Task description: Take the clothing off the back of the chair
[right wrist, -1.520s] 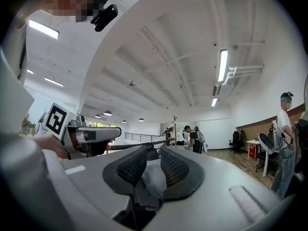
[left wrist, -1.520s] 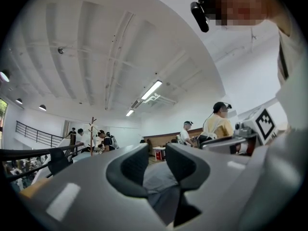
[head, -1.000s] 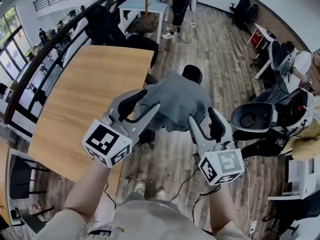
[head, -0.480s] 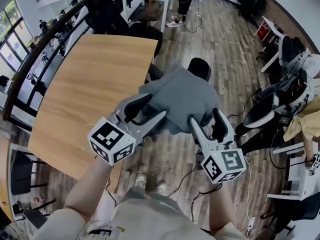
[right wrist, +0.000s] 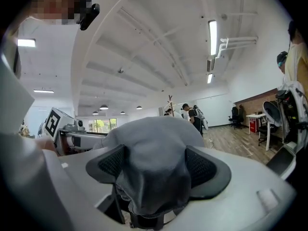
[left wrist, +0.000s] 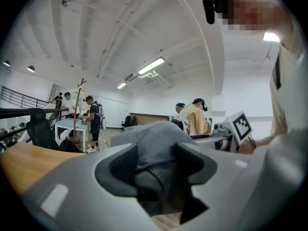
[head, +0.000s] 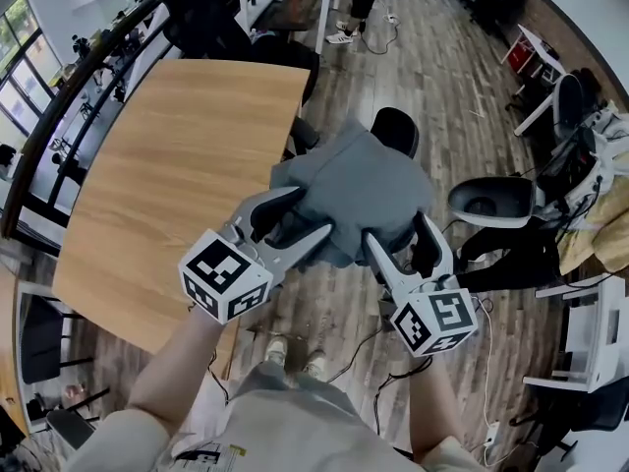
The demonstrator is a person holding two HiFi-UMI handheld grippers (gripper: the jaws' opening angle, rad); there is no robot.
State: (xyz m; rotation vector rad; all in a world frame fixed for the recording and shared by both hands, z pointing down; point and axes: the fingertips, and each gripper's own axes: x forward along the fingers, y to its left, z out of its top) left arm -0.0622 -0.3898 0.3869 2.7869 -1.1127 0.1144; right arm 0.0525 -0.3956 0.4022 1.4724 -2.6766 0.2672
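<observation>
two grippers met at one grey garment. at the far left of the head view lay the wooden table point(head: 167, 165), its long edge running away from you. just past its near right corner you held the left gripper point(head: 311, 212), marker cube toward you, fingers reaching into the near left edge of the clothing point(head: 359, 180). in the left gripper view that gripper point(left wrist: 156, 167) had its jaws apart, and they had just been opening. a dark fold of the clothing point(left wrist: 154, 143) hung between the pads, slack rather than pinched.

the clothing itself lay draped over the back of the chair point(head: 394, 129). only the chair's black top showed above the far side of the cloth. the chair stood beside the table's right edge on the plank floor point(head: 432, 77).

to the right of the cloth's middle you held the right gripper point(head: 396, 232), roughly level with the left one, its cube also facing you. in the right gripper view this gripper point(right wrist: 153, 174) likewise stood wide, its jaws having just been opening. a rounded bulge of the clothing point(right wrist: 151, 148) filled the gap between the ribbed pads and sagged below them.

farther right, well apart from your hands, stood a white chair point(head: 491, 203).
</observation>
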